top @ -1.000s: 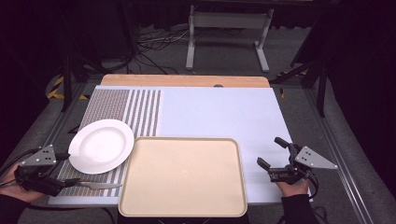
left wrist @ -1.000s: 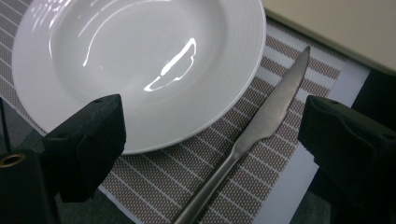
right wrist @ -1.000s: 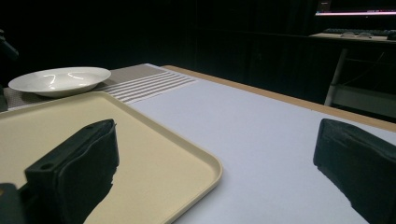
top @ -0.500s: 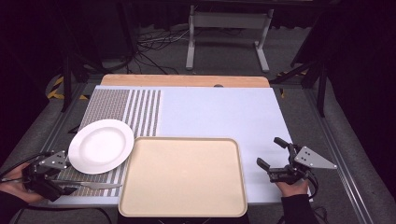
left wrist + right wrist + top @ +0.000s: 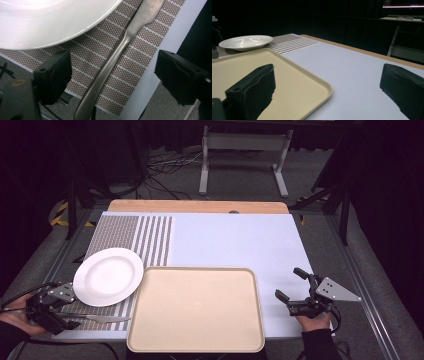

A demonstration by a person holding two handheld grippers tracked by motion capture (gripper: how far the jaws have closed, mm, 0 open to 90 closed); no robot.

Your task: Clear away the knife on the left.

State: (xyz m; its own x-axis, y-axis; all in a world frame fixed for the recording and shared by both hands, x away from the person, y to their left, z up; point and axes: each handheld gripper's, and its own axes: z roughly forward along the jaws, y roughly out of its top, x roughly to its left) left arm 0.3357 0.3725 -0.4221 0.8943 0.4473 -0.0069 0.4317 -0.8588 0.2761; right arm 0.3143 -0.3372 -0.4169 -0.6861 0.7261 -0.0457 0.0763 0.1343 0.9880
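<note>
Nothing has yet been loaded onto the beige tray point(image 5: 196, 309), which lies bare at the near middle of the table, so whatever the job turns out to be — none is stated — it looks to be at its very start. The left gripper point(image 5: 56, 312) sits low at the near left corner with its jaws spread wide, and in the left gripper view those jaws stand either side of the handle of a metal knife point(image 5: 117, 55) without touching it; the handle runs up between them across the brown dotted placemat point(image 5: 105, 57), its near end reaching out over the mat's edge. From above, the knife point(image 5: 95, 318) lies flat along the near edge of the mat, just in front of the white plate point(image 5: 108, 276), whose rim sits close beside the tray's left edge. The plate holds nothing. The likeliest reading is that the left gripper is lined up to close on the knife handle, though no grip has been made. The right gripper point(image 5: 299, 291) hovers over the pale blue table cover point(image 5: 235, 240) just right of the tray, its jaws likewise wide apart and holding nothing; its own view looks across the tray's corner toward the plate point(image 5: 245, 42). What remains, as a guess, is the whole of the work: grasping the knife, then perhaps moving knife and plate onto the tray.
</note>
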